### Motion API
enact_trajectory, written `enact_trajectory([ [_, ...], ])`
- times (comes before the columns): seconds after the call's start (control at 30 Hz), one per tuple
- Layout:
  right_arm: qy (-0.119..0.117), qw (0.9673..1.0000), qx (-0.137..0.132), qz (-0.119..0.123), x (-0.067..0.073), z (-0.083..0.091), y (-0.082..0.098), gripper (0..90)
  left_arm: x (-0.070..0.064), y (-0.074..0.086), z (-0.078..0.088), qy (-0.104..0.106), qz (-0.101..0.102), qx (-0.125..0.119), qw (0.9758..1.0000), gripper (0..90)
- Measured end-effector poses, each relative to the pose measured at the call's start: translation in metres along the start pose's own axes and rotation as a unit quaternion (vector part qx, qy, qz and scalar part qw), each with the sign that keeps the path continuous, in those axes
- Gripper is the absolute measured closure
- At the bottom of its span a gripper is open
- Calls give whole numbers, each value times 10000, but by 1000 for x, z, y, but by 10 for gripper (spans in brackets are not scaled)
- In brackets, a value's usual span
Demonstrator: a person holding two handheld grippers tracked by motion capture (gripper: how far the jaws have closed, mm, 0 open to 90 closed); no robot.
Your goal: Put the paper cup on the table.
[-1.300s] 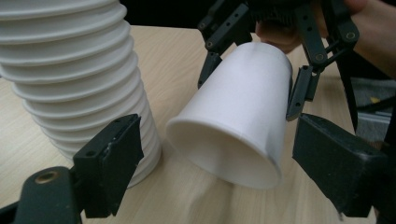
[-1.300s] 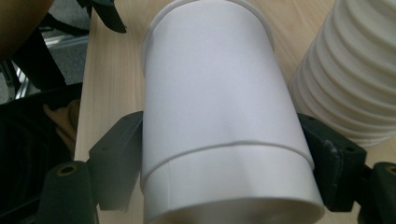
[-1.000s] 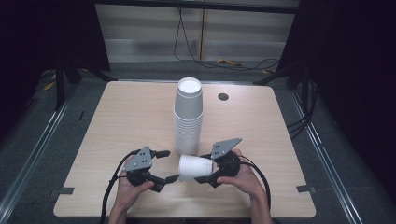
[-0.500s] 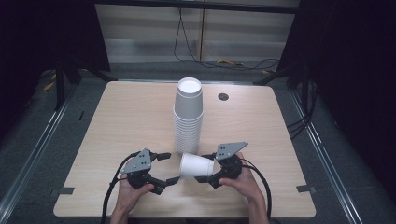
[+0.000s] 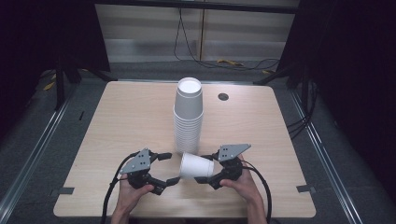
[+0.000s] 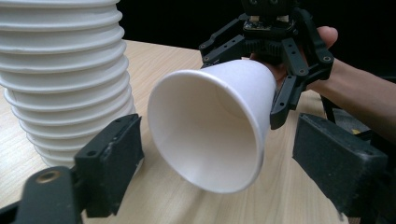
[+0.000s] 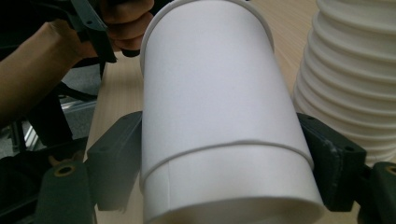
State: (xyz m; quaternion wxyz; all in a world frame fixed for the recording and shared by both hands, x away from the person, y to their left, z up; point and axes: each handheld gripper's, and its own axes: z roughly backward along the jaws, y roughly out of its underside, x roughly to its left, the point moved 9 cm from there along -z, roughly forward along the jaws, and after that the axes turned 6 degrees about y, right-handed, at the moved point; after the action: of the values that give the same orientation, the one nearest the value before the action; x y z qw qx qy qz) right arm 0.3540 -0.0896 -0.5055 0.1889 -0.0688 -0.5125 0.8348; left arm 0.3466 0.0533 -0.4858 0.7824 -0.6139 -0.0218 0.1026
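We held one paper cup (image 5: 195, 165) sideways in the right gripper (image 5: 206, 178), jaws closed on its base, beside the cup stack (image 5: 187, 116). The left gripper (image 5: 169, 168), jaws wide, gripped nothing; placement remained.

Cup (image 6: 212, 126): white paper, matt, smooth wall with a rolled rim and one raised seam line. Cup stack (image 5: 188, 114): same white matt paper, rims forming ridged bands. Counter (image 5: 121, 121): pale wood-grain surface, smooth, low sheen. Left gripper (image 6: 219, 168): black plastic, matt, jaw pads slightly rough and scuffed. Right gripper (image 7: 219, 154): black matt plastic, with a grey flat plate on top.
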Motion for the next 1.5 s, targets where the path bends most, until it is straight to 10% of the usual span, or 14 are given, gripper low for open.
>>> enact_trajectory([
  [0.8, -329, 9966, -746, -144, 5, 6, -6, 223, -5, -4, -12, 266, 103, -103, 9995, 155],
  [1.5, -471, 9966, -669, 33, 12, -1, -7, 224, -1, 1, -23, 242, 21, 130, 9996, 61],
])
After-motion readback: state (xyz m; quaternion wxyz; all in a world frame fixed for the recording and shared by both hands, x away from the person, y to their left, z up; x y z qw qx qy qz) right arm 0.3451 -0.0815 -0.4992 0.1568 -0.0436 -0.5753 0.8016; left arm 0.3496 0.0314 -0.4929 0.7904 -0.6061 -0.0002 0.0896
